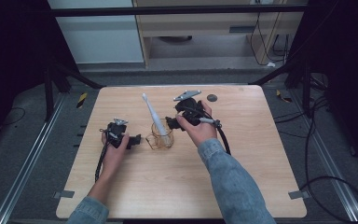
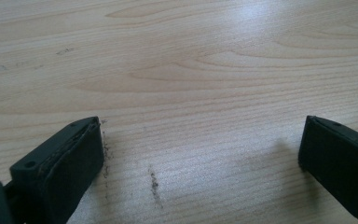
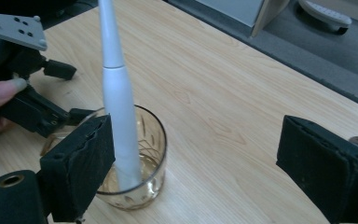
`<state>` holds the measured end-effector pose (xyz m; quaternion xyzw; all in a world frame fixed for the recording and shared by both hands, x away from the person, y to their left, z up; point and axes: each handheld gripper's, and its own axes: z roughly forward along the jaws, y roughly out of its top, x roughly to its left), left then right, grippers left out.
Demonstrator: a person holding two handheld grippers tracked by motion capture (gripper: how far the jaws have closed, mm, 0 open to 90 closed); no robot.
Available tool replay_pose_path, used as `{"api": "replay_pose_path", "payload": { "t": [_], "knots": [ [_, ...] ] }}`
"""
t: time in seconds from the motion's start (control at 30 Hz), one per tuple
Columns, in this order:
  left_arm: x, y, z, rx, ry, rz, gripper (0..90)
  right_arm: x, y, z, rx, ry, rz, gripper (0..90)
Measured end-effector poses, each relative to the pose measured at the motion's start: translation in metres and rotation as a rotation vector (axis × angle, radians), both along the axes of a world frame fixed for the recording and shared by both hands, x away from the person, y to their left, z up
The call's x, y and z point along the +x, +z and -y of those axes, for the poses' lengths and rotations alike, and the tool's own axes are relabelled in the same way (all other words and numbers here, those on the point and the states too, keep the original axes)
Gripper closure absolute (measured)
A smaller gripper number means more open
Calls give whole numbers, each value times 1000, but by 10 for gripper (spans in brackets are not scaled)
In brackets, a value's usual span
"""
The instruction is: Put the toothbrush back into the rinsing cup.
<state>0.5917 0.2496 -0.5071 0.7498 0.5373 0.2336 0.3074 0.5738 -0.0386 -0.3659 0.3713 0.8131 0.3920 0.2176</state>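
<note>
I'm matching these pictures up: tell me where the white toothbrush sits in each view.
High view: the white toothbrush stands tilted in the glass cup at the table's middle, between the two grippers.
Left gripper view: not in it; bare wooden table between open fingers.
Right gripper view: left of centre, rising from the cup past the left finger.
Shared landmark: the wooden tabletop.

A cup (image 1: 161,136) stands near the middle of the table (image 1: 242,177). A toothbrush (image 1: 152,114) stands in it, leaning toward the far left. The left gripper (image 1: 135,139) lies just left of the cup; the right gripper (image 1: 171,123) sits just right of it.
</note>
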Motion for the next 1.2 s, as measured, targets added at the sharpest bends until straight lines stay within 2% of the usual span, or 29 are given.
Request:
{"api": "replay_pose_path", "payload": {
  "t": [0.17,0.5,0.77,1.2],
  "knots": [
    [0,0,0,0,0,0,0,-2,-1,15,-8,-31,32,112],
    [0,0,0,2,-1,-1,0,-6,-10,43,-40,-65,31,109],
    [0,0,0,1,-1,-1,0,-7,-18,66,-36,-111,5,112],
    [0,0,0,2,-1,-1,0,-12,-51,103,-37,-190,-66,120]
  ]
}}
